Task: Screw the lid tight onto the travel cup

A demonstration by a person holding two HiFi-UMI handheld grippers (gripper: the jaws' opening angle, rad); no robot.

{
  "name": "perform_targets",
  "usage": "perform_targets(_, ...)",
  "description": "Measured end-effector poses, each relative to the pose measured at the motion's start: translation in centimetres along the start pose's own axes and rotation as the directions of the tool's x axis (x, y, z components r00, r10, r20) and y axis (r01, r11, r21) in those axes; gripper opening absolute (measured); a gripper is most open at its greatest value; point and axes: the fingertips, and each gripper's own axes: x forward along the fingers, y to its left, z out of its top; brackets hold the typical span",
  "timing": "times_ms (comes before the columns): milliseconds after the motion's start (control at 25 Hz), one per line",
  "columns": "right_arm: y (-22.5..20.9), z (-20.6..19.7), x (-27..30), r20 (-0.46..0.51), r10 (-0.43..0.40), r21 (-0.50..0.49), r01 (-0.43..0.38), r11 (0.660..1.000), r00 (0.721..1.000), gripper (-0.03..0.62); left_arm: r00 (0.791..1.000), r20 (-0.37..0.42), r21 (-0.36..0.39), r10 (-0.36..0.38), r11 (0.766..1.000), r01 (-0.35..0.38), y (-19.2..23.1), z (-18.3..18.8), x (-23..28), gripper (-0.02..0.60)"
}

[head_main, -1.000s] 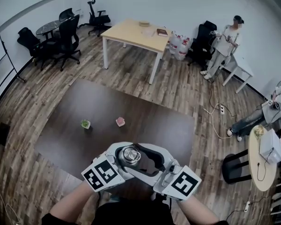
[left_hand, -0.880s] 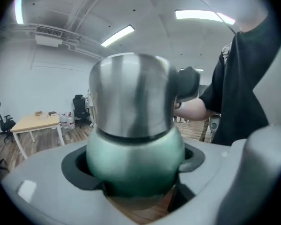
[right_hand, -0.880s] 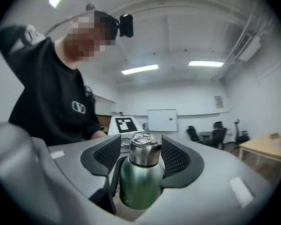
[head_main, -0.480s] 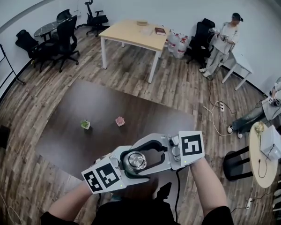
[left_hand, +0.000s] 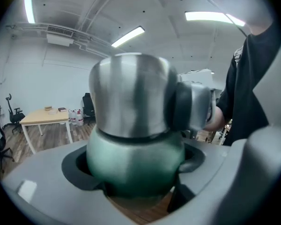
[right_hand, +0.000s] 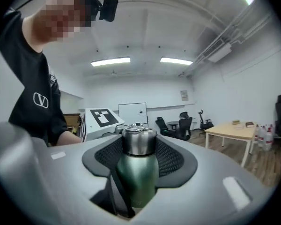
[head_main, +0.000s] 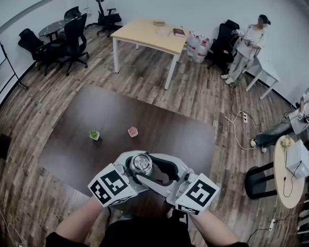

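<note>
The left gripper (left_hand: pixel 136 177) clamps the rounded body of the green metal travel cup (left_hand: pixel 136 158); the right gripper (right_hand: pixel 138 158), jaws just closing, pinches its brushed-steel lid (right_hand: pixel 138 142). The cup hangs upright over the near edge of the dark brown table (head_main: pixel 118 117).

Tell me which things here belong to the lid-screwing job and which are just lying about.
Job: travel cup; steel lid.
Lying about: small green thing and small pink thing on the dark table; wooden table; office chairs.
</note>
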Motion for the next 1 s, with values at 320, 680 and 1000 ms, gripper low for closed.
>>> perform_targets(320, -0.9, -0.9, -0.2, 0.013, -0.065, 0.004, 0.065, 0.998, 0.998, 0.231, 1.000, -0.007, -0.007, 0.023, 1.000, -0.024, 0.7, -0.6, 1.0, 0.396)
perform_targets(680, -4.7, -1.6, -3.2, 0.089, -0.206, 0.081, 0.199, 0.977, 0.974, 0.232, 0.961, 0.131, -0.011, 0.244, 0.969, -0.245, 4.6, 0.1, -0.7, 0.407)
perform_targets(1000, -12.3, -8.8, -8.1, 0.062, -0.726, -0.002, 0.728, 0.686, 0.684, 0.230, 0.753, 0.343, -0.028, 0.562, 0.807, -0.589, 7.6, -1.2, -4.2, 0.413)
